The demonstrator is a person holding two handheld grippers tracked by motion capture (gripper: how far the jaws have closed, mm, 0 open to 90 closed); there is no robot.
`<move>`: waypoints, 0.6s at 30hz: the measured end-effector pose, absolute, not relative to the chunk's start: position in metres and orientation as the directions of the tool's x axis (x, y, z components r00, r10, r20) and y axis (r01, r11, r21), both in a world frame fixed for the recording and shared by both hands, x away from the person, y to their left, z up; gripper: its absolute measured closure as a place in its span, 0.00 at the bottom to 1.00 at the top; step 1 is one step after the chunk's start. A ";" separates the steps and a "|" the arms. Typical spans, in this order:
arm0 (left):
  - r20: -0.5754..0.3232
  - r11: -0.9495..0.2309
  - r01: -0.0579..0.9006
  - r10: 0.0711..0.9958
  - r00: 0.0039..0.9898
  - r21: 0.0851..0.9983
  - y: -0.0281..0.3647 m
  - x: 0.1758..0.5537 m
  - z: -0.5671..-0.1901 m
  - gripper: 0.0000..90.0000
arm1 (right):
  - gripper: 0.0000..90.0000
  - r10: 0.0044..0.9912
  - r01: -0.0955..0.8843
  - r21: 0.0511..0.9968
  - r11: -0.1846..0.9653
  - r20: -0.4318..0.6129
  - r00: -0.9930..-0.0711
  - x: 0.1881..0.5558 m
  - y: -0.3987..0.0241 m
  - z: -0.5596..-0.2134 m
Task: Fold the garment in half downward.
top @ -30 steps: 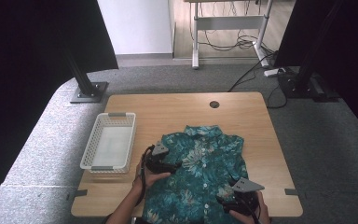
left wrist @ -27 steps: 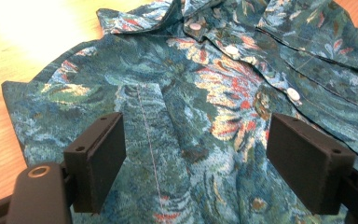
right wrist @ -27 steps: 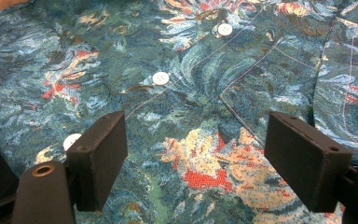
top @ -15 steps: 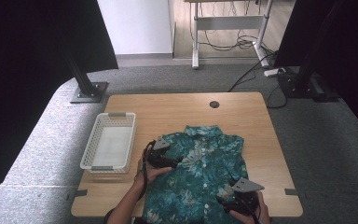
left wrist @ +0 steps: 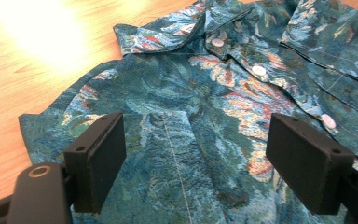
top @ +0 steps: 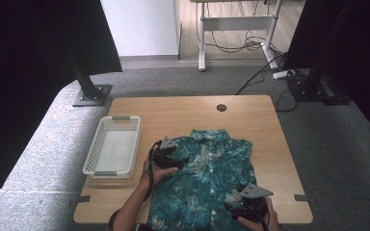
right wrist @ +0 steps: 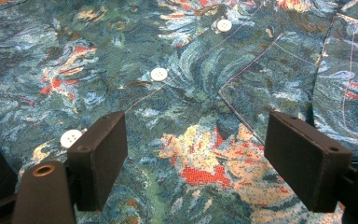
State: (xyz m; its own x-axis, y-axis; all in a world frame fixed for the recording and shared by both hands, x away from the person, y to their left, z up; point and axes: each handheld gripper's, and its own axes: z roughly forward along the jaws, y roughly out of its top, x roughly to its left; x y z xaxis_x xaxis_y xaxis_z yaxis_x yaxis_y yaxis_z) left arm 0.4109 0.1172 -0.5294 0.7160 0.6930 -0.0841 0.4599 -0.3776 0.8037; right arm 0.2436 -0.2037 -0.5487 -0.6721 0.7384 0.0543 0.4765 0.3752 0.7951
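A teal floral short-sleeved shirt lies spread, buttoned side up, on the wooden table, collar toward the far side. My left gripper rests at the shirt's left sleeve. Its jaws stand open over the folded sleeve fabric, with nothing between them. My right gripper is at the shirt's lower right, near the front table edge. It is open just above the shirt front, close to the button placket and the chest pocket seam. White buttons show between the jaws' line of sight.
A white mesh basket stands to the left of the shirt, with nothing in it. A round cable hole sits in the table's far middle. Bare wood lies beyond the sleeve. Black stands and cables sit on the floor behind.
The left gripper has edged slightly onto the sleeve. The right gripper and the shirt have hardly moved.
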 end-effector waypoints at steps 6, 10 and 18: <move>-0.083 -0.379 0.468 0.700 0.709 0.798 0.119 0.416 -0.531 0.22 | 0.23 0.738 0.477 0.791 0.383 0.049 -0.673 0.245 -0.203 -0.551; -0.080 -0.383 0.472 0.704 0.706 0.794 0.119 0.417 -0.532 0.22 | 0.23 0.747 0.483 0.786 0.385 0.042 -0.664 0.249 -0.200 -0.553; -0.077 -0.381 0.475 0.712 0.698 0.794 0.119 0.421 -0.529 0.22 | 0.23 0.775 0.502 0.782 0.368 0.040 -0.631 0.266 -0.185 -0.556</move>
